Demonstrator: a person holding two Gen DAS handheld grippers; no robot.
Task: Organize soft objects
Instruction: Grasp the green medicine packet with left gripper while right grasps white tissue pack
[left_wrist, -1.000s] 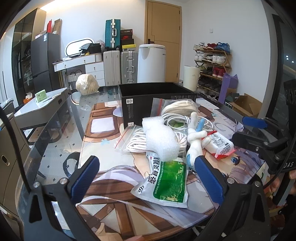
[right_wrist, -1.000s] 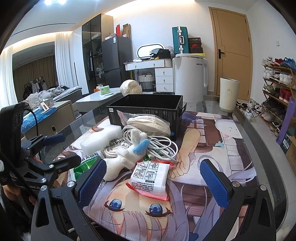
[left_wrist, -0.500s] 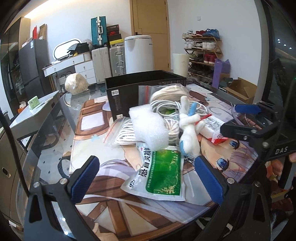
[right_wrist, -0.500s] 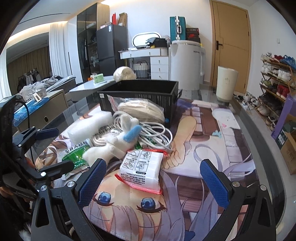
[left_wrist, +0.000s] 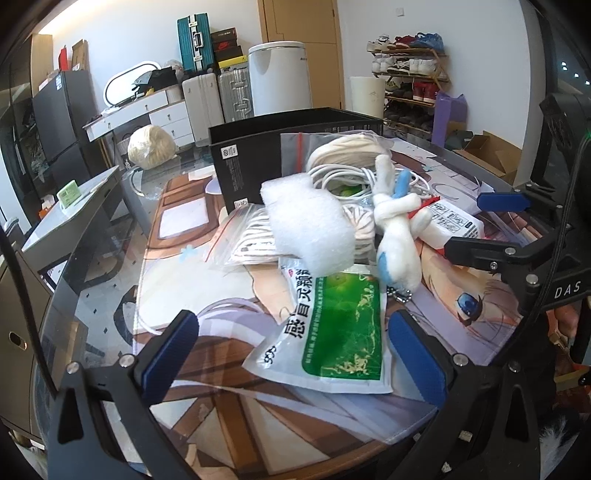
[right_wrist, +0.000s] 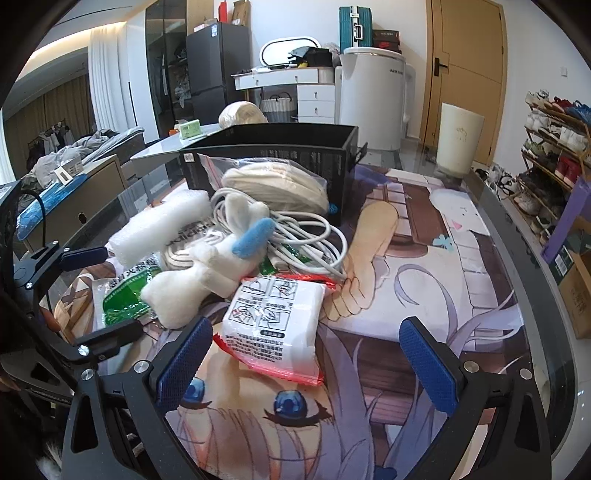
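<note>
A pile of soft things lies on the printed mat in front of a black open box. It holds a white foam piece, a white-and-blue plush toy, a green-and-white packet, a tissue pack, a coiled white cable and bagged cream cloth. My left gripper is open and empty, just before the green packet. My right gripper is open and empty, just before the tissue pack.
A bagged white rope lies under the foam. A cream ball sits at the table's far left. The glass table edge runs along the right. Suitcases, a white bin and a shoe rack stand beyond.
Both grippers have moved forward toward the pile, which now looks larger and closer. Nothing on the table has moved.
</note>
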